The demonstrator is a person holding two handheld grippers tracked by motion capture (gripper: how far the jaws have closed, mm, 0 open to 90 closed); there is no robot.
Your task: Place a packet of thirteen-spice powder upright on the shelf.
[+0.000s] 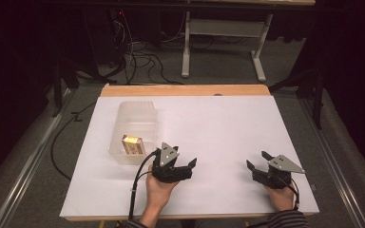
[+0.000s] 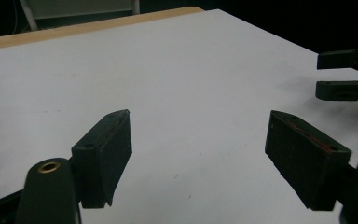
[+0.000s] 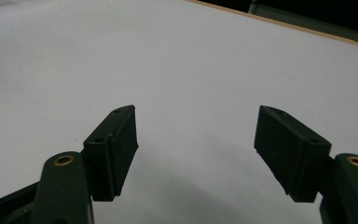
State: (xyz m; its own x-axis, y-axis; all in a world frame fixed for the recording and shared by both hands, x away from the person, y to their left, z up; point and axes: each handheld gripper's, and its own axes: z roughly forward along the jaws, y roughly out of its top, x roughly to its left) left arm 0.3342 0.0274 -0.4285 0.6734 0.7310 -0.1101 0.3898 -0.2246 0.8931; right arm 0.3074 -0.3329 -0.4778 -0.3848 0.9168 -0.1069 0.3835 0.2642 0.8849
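Fingers (image 2: 105, 154) of the left gripper (image 1: 183, 166) stand apart, grasping nothing; the right gripper (image 1: 259, 164) is likewise spread and empty. A small yellow box (image 1: 132, 144) sits inside the clear plastic bin (image 1: 138, 114), just left of the left gripper. Both grippers rest low on the white table (image 1: 218, 123). Judgement: the box appears placed; the next move calls for a fresh item or withdrawal.

A clear plastic tub (image 1: 135, 128) lies on the white table's left part; a small yellow box (image 1: 132, 145) stands in its near end.
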